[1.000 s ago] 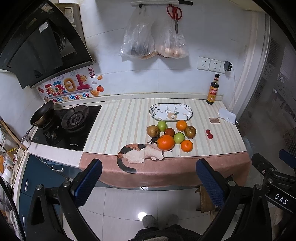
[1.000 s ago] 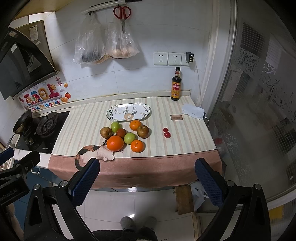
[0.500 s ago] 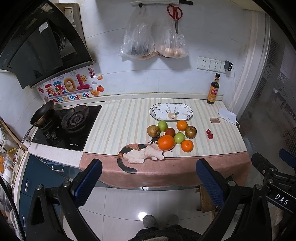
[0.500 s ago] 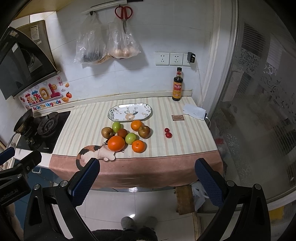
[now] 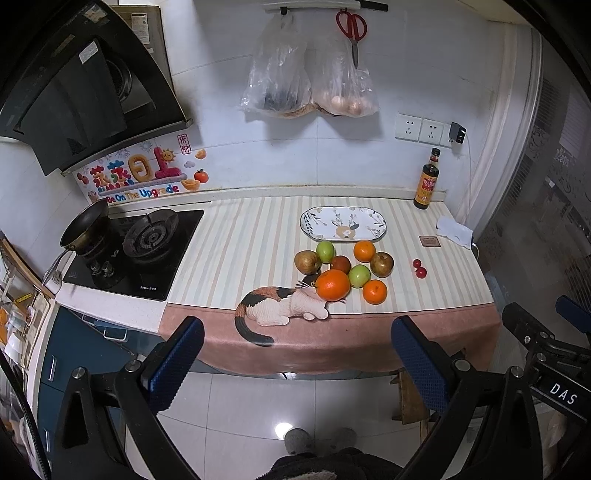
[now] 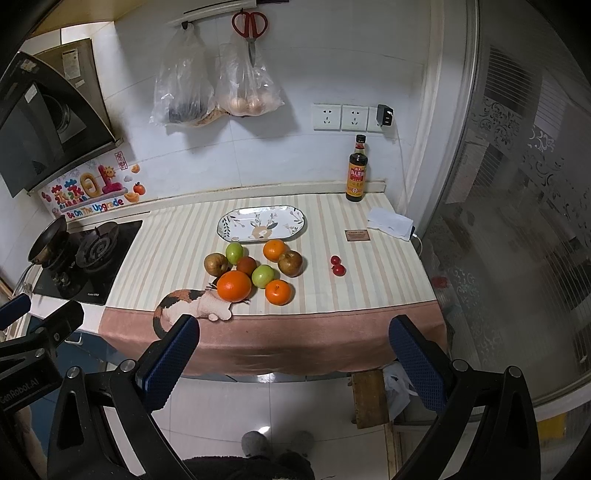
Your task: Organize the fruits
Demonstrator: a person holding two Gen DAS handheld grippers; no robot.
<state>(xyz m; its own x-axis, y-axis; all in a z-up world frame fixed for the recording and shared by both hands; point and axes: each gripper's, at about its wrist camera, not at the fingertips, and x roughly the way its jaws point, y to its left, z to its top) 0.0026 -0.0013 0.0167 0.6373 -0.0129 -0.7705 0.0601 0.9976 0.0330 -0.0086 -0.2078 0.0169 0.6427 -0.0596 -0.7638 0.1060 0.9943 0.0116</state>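
Observation:
A cluster of fruit lies on the striped counter cloth: a big orange [image 5: 332, 284] [image 6: 234, 285], two smaller oranges [image 5: 375, 291] [image 6: 279, 291], two green apples [image 5: 359, 275] [image 6: 262, 275], two brown pears [image 5: 382, 264] [image 6: 290, 263] and a dark red fruit [image 5: 340, 263]. Behind them rests an empty oval patterned plate [image 5: 342, 223] [image 6: 261, 223]. Two cherry tomatoes [image 5: 419, 268] [image 6: 337, 265] sit to the right. My left gripper [image 5: 295, 363] and right gripper [image 6: 293, 363] hang open over the floor, short of the counter edge, holding nothing.
A gas stove [image 5: 136, 251] with a small pan [image 5: 85, 229] is at the left. A sauce bottle [image 6: 357, 170], a white cloth [image 6: 389, 223] and a brown card [image 6: 357, 235] sit at the back right. Bags and scissors [image 6: 249, 27] hang on the wall. A wooden stool [image 6: 369, 398] stands below.
Both views have edged very slightly; the fruit and plate have not moved, and both grippers stay open.

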